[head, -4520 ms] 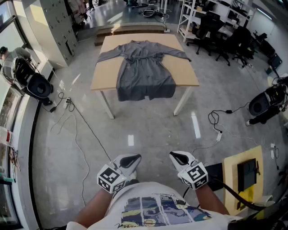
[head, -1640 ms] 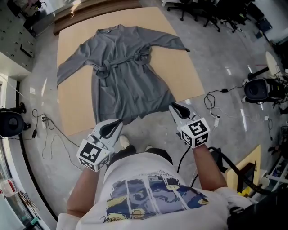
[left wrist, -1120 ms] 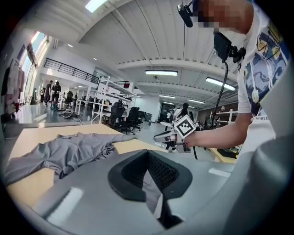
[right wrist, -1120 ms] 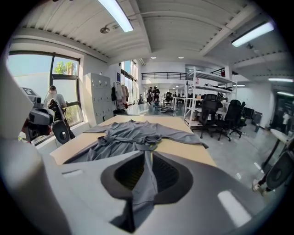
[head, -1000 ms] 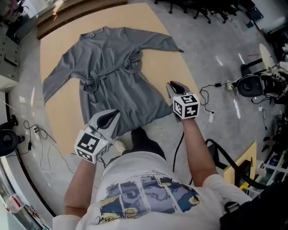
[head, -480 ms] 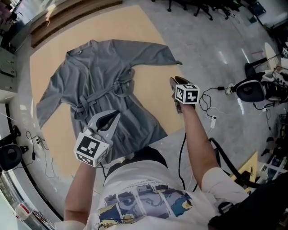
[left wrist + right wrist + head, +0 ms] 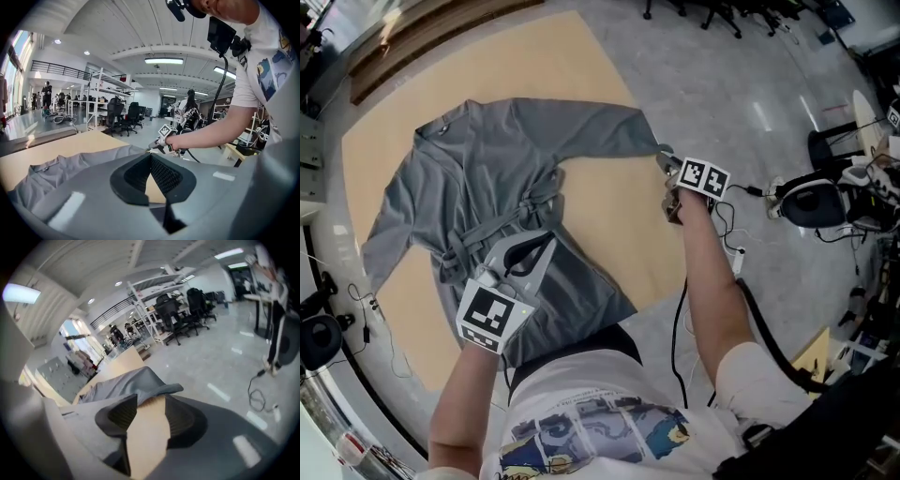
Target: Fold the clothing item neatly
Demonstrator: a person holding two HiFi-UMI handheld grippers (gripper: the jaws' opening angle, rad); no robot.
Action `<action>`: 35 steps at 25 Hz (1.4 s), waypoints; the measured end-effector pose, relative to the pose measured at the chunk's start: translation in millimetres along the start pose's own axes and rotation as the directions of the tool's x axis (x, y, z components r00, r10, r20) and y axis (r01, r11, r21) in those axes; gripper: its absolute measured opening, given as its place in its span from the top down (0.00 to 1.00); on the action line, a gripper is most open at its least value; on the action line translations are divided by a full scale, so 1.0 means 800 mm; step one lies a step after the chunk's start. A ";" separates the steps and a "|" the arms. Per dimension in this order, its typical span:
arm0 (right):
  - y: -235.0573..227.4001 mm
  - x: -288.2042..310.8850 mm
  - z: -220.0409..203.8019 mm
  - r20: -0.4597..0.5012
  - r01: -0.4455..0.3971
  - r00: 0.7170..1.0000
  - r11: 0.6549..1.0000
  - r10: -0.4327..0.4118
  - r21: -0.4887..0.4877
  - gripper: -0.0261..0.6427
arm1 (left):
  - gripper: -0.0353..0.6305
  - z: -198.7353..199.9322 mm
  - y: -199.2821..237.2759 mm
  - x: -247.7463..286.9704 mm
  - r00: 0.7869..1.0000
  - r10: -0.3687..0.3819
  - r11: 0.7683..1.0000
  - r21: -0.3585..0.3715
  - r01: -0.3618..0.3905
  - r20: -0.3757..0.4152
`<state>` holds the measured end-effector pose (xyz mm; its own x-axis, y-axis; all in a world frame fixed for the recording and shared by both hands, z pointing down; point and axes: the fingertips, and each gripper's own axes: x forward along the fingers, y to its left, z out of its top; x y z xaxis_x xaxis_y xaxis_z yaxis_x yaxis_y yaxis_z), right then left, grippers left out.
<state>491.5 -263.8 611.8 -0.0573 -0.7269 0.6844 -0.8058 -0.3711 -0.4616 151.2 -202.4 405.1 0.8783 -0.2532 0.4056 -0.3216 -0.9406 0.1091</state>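
shirt (image 7: 600, 433): white tee, blue-yellow print | left claw (image 7: 549, 240), right claw (image 7: 662, 159): grey — black-white marker cubes (image 7: 494, 317)

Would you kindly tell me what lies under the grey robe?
The robe lies spread on a tan table, whose bare top shows around it. Anything beneath the cloth itself is covered and cannot be seen.

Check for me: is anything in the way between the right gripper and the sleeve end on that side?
Nothing visible. The right gripper, whose jaws have just been opening and hold nothing, points at the sleeve cuff of the gray robe. Only bare table lies between the gripper and the cuff.
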 end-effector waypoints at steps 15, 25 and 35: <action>-0.074 0.063 0.005 -0.066 -0.089 0.984 0.775 0.167 0.626 0.60 | 0.94 0.057 0.002 0.118 0.988 -0.148 0.987 0.066 0.146 0.034; -0.062 0.102 -0.014 -0.176 0.006 0.976 0.787 0.130 0.617 0.77 | 0.94 0.023 0.015 0.098 0.989 -0.144 0.988 0.054 0.143 0.019; -0.044 0.065 0.047 -0.021 -0.010 1.000 0.930 0.019 0.368 0.93 | 0.94 0.023 0.044 0.077 0.997 -0.064 0.998 0.021 0.064 0.037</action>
<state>539.2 -310.1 642.2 -0.0852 -0.7213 0.6874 -0.5318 -0.5504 -0.6435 201.0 -255.1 416.9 0.9096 -0.2004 0.3639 -0.2575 -0.9594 0.1153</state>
